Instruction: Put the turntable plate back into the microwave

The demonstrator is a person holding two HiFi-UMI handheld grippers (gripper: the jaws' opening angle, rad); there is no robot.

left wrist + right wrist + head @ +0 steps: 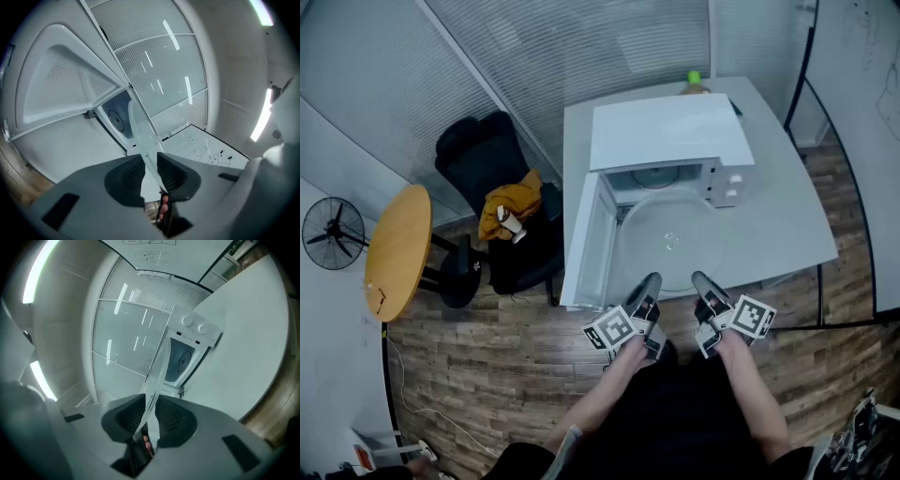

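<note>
The turntable plate [143, 136] between your left gripper's [650, 284] jaws is clear glass, smooth and glossy. The pads [171, 171] on it are dark, ribbed and matt, set in what looks like matt grey plastic. It's the same on your right gripper [701, 281]. Ahead of both tools, the microwave [670, 131] has a smooth white casing with a soft sheen. Below them, the floor [487, 366] is grained wood plank.

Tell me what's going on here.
A person holds a pair of tongs in each hand. The left tongs and the right tongs are both clamped on the near rim of the glass turntable plate, holding it out in front of the microwave on the white table. The microwave's door is swung open. The plate is not yet inside.
</note>
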